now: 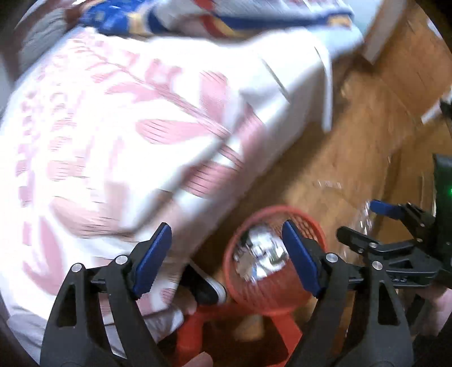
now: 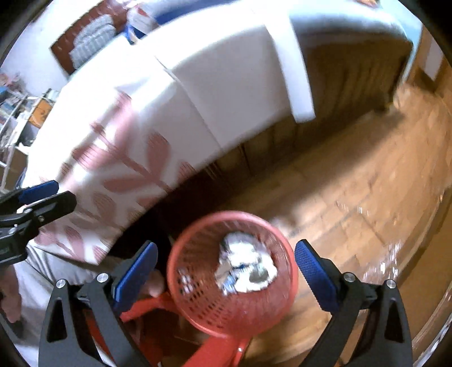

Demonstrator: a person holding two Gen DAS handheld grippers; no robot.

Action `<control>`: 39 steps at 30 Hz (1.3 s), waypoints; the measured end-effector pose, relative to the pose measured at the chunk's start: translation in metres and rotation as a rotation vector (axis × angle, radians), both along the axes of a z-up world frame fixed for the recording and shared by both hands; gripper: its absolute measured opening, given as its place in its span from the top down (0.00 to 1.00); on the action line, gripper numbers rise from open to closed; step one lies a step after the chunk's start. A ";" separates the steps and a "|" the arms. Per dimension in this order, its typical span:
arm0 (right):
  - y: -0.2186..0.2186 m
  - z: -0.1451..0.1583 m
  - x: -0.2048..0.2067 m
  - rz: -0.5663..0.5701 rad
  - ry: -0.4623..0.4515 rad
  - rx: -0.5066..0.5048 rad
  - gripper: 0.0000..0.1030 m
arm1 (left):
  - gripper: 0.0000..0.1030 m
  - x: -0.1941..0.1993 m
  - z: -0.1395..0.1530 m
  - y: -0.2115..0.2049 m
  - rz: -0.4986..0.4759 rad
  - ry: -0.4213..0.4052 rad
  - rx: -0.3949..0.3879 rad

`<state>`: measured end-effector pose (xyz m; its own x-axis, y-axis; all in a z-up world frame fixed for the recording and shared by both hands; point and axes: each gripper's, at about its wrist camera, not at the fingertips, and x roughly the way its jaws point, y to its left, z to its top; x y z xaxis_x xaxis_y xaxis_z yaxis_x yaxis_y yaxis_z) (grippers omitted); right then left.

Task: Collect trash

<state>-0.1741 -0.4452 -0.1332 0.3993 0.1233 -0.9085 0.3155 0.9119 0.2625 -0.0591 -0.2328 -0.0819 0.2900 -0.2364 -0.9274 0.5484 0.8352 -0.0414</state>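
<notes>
No text, label, brand or number can be read in either view; motion blur smears the print on the blue-and-white packaging (image 1: 197, 14)

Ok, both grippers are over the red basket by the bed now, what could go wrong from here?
Both views are motion-blurred, so positions are uncertain. The red mesh basket already holds crumpled trash and seems to sit on a red stool; a nudge from the open right gripper could tip it. The left gripper, also open, hangs near the bedspread and could snag it. The two grippers are close and might collide.
</notes>
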 end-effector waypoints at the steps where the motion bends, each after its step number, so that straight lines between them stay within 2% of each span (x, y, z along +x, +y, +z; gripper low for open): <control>1: 0.005 0.014 0.008 0.015 -0.027 -0.009 0.07 | 0.21 0.003 0.008 0.010 0.033 -0.022 -0.019; 4: 0.018 0.043 0.022 0.044 -0.086 -0.033 0.07 | 0.19 0.011 0.029 0.040 0.124 -0.076 -0.082; 10: 0.054 0.104 0.051 0.121 -0.226 -0.057 0.07 | 0.18 0.021 0.054 0.089 0.261 -0.154 -0.142; 13: 0.073 0.128 0.060 0.155 -0.296 -0.052 0.07 | 0.18 0.021 0.076 0.120 0.317 -0.213 -0.187; 15: 0.088 0.146 0.070 0.182 -0.363 -0.057 0.07 | 0.13 0.025 0.093 0.140 0.346 -0.275 -0.188; 18: 0.114 0.165 0.085 0.224 -0.443 -0.063 0.07 | 0.12 0.032 0.109 0.165 0.397 -0.348 -0.172; 20: 0.133 0.172 0.098 0.253 -0.478 -0.060 0.07 | 0.11 0.037 0.117 0.186 0.461 -0.389 -0.148; 23: 0.164 0.179 0.112 0.301 -0.503 -0.063 0.07 | 0.11 0.038 0.122 0.211 0.542 -0.388 -0.140; 29: 0.203 0.194 0.091 0.354 -0.544 -0.095 0.07 | 0.08 -0.007 0.129 0.253 0.654 -0.411 -0.164; 32: 0.218 0.192 0.075 0.390 -0.551 -0.105 0.07 | 0.08 -0.021 0.125 0.263 0.666 -0.415 -0.153; 36: 0.231 0.182 0.068 0.431 -0.539 -0.110 0.07 | 0.08 -0.017 0.116 0.264 0.657 -0.405 -0.119; 39: 0.230 0.179 0.072 0.429 -0.528 -0.092 0.07 | 0.08 -0.013 0.110 0.268 0.672 -0.381 -0.142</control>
<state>-0.1025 -0.2149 0.0457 0.7246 0.3009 -0.6200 -0.2274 0.9537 0.1971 -0.0719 0.0353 0.0285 0.7049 -0.0068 -0.7093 -0.0744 0.9937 -0.0835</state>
